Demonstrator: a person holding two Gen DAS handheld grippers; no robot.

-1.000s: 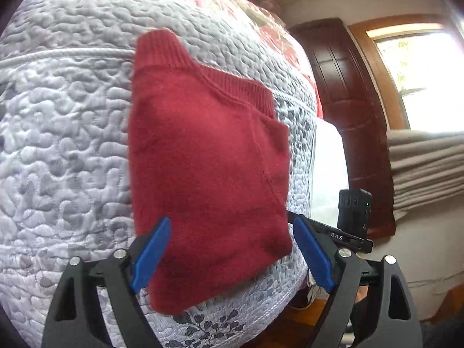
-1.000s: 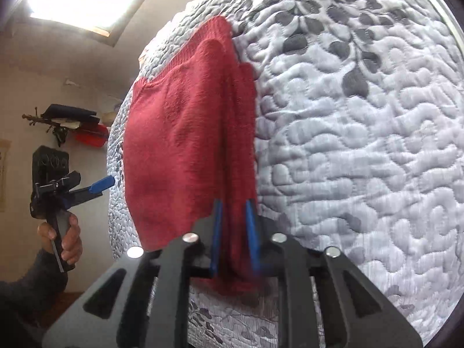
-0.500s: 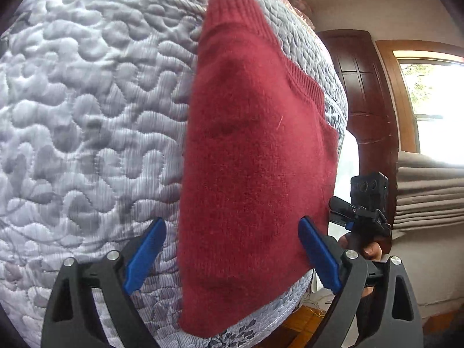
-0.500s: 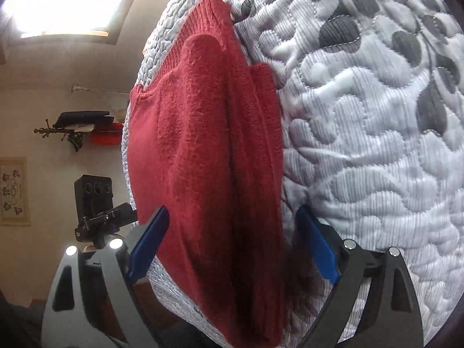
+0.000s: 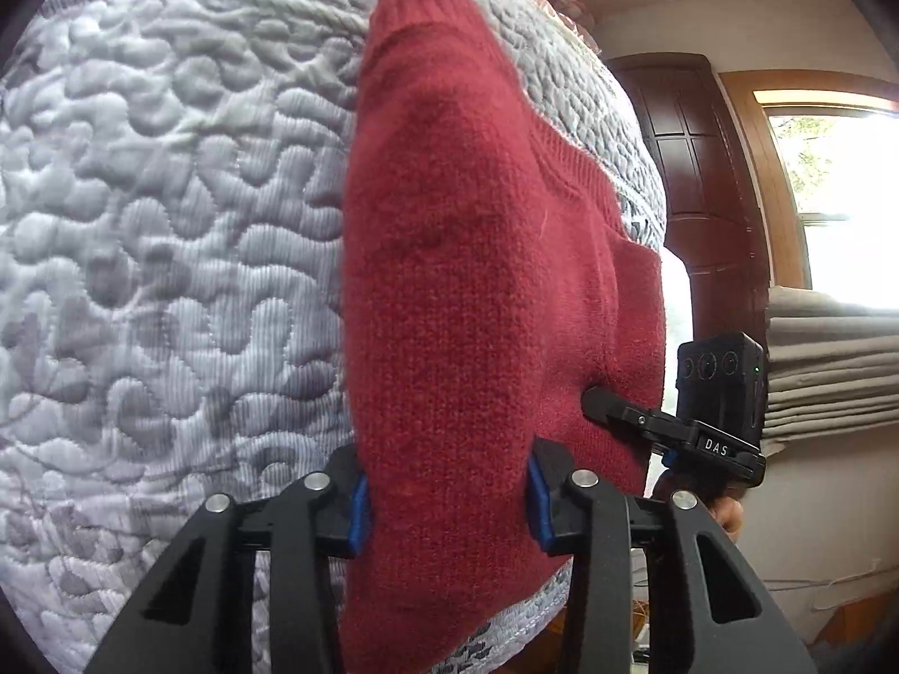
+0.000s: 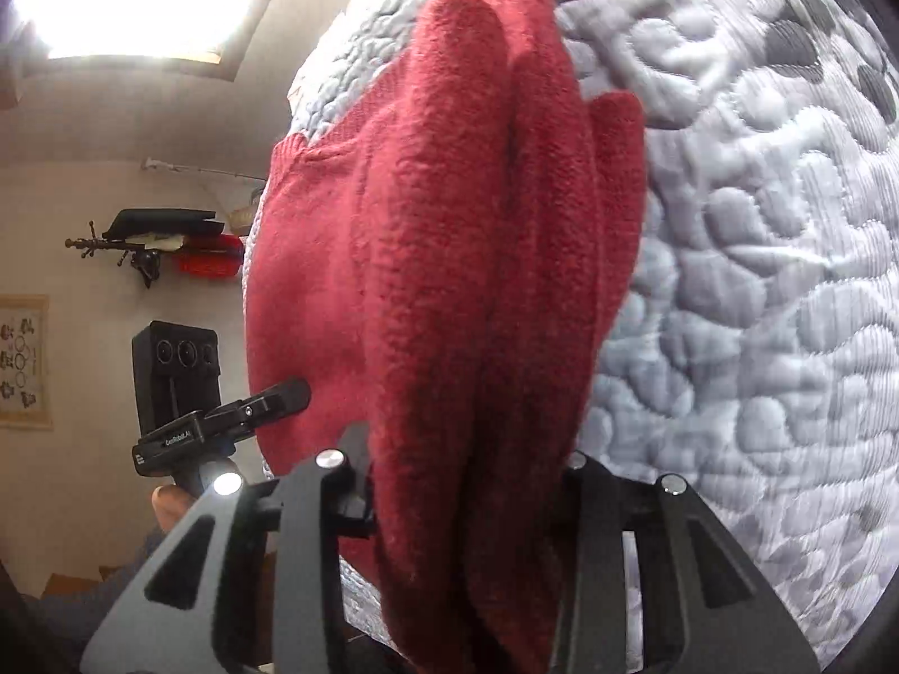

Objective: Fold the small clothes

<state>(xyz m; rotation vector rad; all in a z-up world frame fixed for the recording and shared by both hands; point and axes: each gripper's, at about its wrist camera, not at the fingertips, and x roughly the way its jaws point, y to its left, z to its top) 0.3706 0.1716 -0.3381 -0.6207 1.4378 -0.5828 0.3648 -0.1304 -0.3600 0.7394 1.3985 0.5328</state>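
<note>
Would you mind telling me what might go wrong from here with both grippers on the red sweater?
1. The left gripper and right gripper each straddle a thick bunch of the red sweater; layers could slip unevenly and skew the fold.
2. The sweater's near end lies at the edge of the quilted bedspread, so a pull toward the person could drag it off.
3. The pads might snag the quilt underneath.
</note>
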